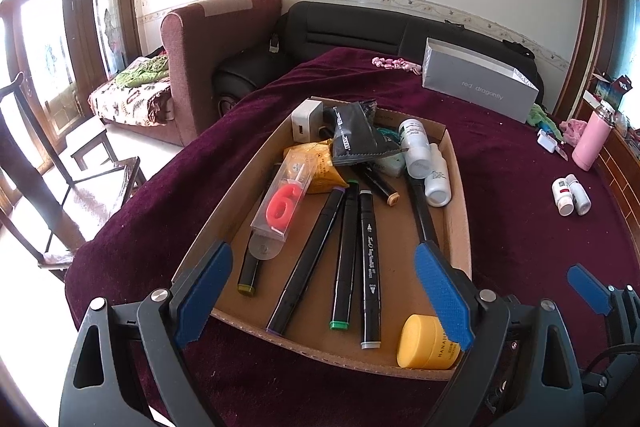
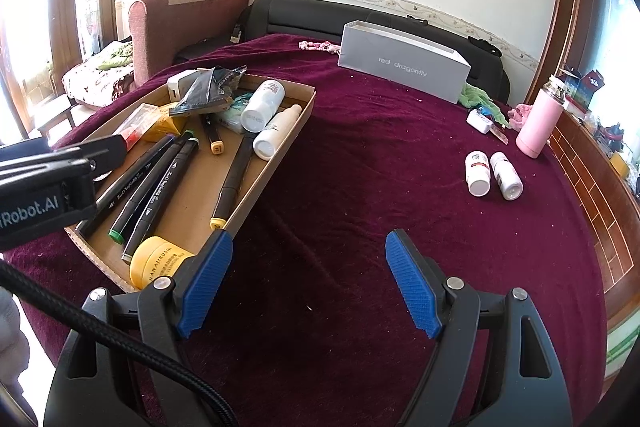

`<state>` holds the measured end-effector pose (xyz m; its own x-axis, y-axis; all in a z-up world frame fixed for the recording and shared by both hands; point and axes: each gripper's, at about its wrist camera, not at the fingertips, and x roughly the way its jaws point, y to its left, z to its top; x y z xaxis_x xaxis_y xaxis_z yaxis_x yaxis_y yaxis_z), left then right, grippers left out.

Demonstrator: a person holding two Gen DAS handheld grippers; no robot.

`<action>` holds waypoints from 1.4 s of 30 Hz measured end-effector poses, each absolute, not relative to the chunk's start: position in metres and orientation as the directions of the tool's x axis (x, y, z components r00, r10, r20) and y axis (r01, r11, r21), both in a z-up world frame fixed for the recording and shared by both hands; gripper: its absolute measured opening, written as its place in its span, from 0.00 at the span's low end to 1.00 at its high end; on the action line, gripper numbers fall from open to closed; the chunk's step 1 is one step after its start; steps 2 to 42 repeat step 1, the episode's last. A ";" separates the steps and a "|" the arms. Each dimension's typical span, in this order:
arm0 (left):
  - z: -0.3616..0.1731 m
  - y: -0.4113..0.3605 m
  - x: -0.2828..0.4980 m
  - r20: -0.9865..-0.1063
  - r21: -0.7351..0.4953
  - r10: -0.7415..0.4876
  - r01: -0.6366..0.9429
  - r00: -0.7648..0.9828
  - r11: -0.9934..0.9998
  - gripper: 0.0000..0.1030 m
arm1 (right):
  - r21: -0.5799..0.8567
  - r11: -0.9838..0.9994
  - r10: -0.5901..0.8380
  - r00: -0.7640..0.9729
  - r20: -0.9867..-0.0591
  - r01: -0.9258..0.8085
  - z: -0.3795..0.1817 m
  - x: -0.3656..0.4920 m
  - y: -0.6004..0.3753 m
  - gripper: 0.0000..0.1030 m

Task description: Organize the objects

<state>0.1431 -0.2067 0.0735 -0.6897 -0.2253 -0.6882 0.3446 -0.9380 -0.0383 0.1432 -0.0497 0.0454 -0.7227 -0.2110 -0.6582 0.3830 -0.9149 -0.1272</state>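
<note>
Bare cloth [image 2: 360, 167] between crowded tray [image 2: 276, 163] and two bottles [image 2: 494, 174].

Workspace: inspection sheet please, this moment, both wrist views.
Surface: maroon cloth, lint specks.
Job's things: cardboard tray holding markers, yellow jar, number candle, white bottles, charger; two small white bottles lying outside on the cloth.
Clutter: grey shoebox, pink flask.
Grippers: left claw open over the tray; right claw open over bare cloth; both empty.
Cables: black braided cable by right claw.
Surroundings: sofas, door, framed picture.
</note>
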 end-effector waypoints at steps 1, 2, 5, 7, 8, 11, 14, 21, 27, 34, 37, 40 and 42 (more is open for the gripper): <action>0.073 -0.207 0.143 -0.688 -0.037 -0.226 0.345 -0.689 -0.938 0.87 | -0.128 -0.915 -0.211 -0.723 -0.658 0.383 0.045 0.143 -0.050 0.78; 0.073 -0.207 0.143 -0.688 -0.037 -0.226 0.345 -0.689 -0.938 0.87 | -0.128 -0.915 -0.211 -0.723 -0.658 0.383 0.045 0.143 -0.050 0.78; 0.073 -0.207 0.143 -0.688 -0.037 -0.226 0.345 -0.689 -0.938 0.87 | -0.128 -0.915 -0.211 -0.723 -0.658 0.383 0.045 0.143 -0.050 0.78; 0.073 -0.207 0.143 -0.688 -0.037 -0.226 0.345 -0.689 -0.938 0.87 | -0.128 -0.915 -0.211 -0.723 -0.658 0.383 0.045 0.143 -0.050 0.78; 0.073 -0.207 0.143 -0.688 -0.037 -0.226 0.345 -0.689 -0.938 0.87 | -0.128 -0.915 -0.211 -0.723 -0.658 0.383 0.045 0.143 -0.050 0.78; 0.073 -0.207 0.143 -0.688 -0.037 -0.226 0.345 -0.689 -0.938 0.87 | -0.128 -0.915 -0.211 -0.723 -0.658 0.383 0.045 0.143 -0.050 0.78; 0.073 -0.207 0.143 -0.688 -0.037 -0.226 0.345 -0.689 -0.938 0.87 | -0.128 -0.915 -0.211 -0.723 -0.658 0.383 0.045 0.143 -0.050 0.78; 0.073 -0.207 0.143 -0.688 -0.037 -0.226 0.345 -0.689 -0.938 0.87 | -0.128 -0.915 -0.211 -0.723 -0.658 0.383 0.045 0.143 -0.050 0.78; 0.073 -0.207 0.143 -0.688 -0.037 -0.226 0.345 -0.689 -0.938 0.87 | -0.128 -0.915 -0.211 -0.723 -0.658 0.383 0.045 0.143 -0.050 0.78; 0.073 -0.207 0.143 -0.688 -0.037 -0.226 0.345 -0.689 -0.938 0.87 | -0.128 -0.915 -0.211 -0.723 -0.658 0.383 0.045 0.143 -0.050 0.78; 0.073 -0.207 0.143 -0.688 -0.037 -0.226 0.345 -0.689 -0.938 0.87 | -0.128 -0.915 -0.211 -0.723 -0.658 0.383 0.045 0.143 -0.050 0.78; 0.073 -0.207 0.143 -0.688 -0.037 -0.226 0.345 -0.689 -0.938 0.87 | -0.128 -0.915 -0.211 -0.723 -0.658 0.383 0.045 0.143 -0.050 0.78; 0.073 -0.207 0.143 -0.688 -0.037 -0.226 0.345 -0.689 -0.938 0.87 | -0.128 -0.915 -0.211 -0.723 -0.658 0.383 0.045 0.143 -0.050 0.78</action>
